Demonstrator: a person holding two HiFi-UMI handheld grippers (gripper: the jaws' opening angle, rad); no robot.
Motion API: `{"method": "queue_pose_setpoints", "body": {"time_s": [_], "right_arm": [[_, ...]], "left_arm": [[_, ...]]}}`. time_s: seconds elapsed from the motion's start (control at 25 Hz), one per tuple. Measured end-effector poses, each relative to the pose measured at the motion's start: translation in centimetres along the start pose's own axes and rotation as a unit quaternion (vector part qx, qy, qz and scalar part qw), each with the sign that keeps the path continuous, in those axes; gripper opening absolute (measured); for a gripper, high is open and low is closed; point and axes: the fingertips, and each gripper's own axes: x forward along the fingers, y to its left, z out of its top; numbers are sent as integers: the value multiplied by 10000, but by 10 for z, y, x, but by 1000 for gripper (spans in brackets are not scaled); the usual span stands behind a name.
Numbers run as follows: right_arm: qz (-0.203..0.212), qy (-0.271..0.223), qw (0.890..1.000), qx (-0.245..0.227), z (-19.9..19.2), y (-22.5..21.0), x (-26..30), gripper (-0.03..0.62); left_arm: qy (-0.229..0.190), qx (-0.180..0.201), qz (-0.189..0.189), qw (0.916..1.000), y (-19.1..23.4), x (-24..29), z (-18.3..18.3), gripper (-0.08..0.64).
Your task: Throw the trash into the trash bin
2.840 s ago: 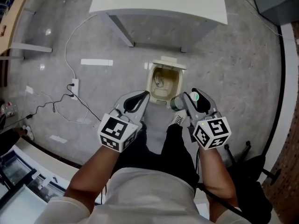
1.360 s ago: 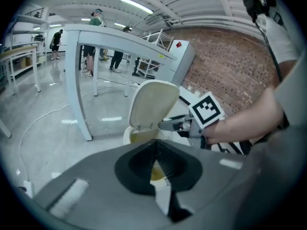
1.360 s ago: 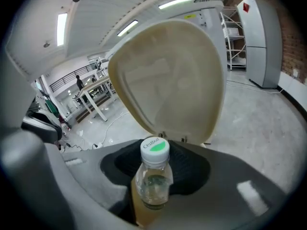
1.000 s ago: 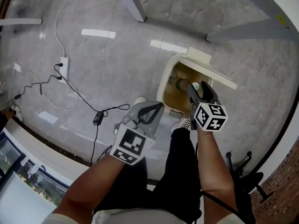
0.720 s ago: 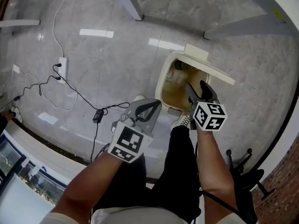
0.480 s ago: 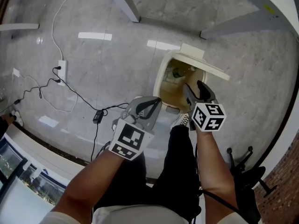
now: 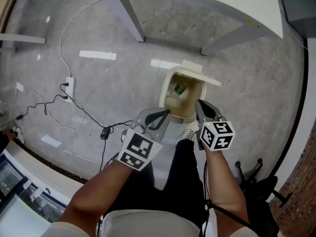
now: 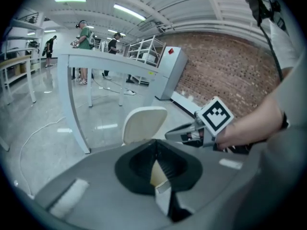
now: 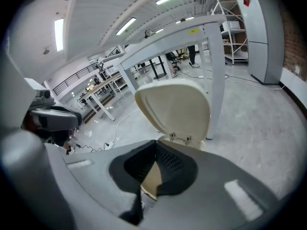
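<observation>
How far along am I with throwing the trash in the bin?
Done: the trash lies inside the trash bin, whose lid stands open. In hand: nothing; the right tongs have just closed with nothing between them, and the left tongs are shut and empty. Left: probably only shutting the lid, unless more trash waits out of view.

**Legible markings: none**

I find no readable text, number or brand. The marker cube [image 7: 138, 149] on my left gripper [image 7: 166, 113] and the marker cube [image 7: 216, 135] on my right gripper [image 7: 198, 103] carry only black-and-white square patterns, no characters. The yellow sticker [image 9: 193, 31] on the white table [image 9: 163, 40] and the red sign [image 9: 246, 2] on the grey cabinet [image 9: 261, 32] are too small to read.
</observation>
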Motion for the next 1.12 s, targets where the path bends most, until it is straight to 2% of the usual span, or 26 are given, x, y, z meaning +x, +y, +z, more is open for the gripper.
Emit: {"method": "queue_pose_setpoints", "body": {"time_s": [0.12,0.24,0.36,0.52,0.68,0.8,0.96,1.12], "right_arm": [[129,-196,9997,46,27,16,-32,3],[220,-331,9991,-142,57,38,-63,3],[303,-475,9978,-354,88,63,-94,2],[478,-916,9936,-466,131,103,-141,2],[572,-1479,9858,-544,173,142,-193,2],[617,-1726,9806,-695,189,169,-228,2],[793,-1920,9754,-742,198,192,-257,2],[1078,-1968,9714,-781,194,203,-282,2]], "left_arm": [[-117,120,-11,9999,-7,-18,20,9],[-254,262,30,9993,-10,-43,39,8],[-384,172,28,9991,-11,-70,58,8],[-707,82,-108,9974,-15,-111,93,8],[-1115,410,-218,9927,-24,-157,137,8],[-1336,410,-133,9901,-33,-190,153,8],[-1668,316,211,9853,-39,-216,172,8],[-1933,-16,461,9801,-55,-223,174,8]]}}
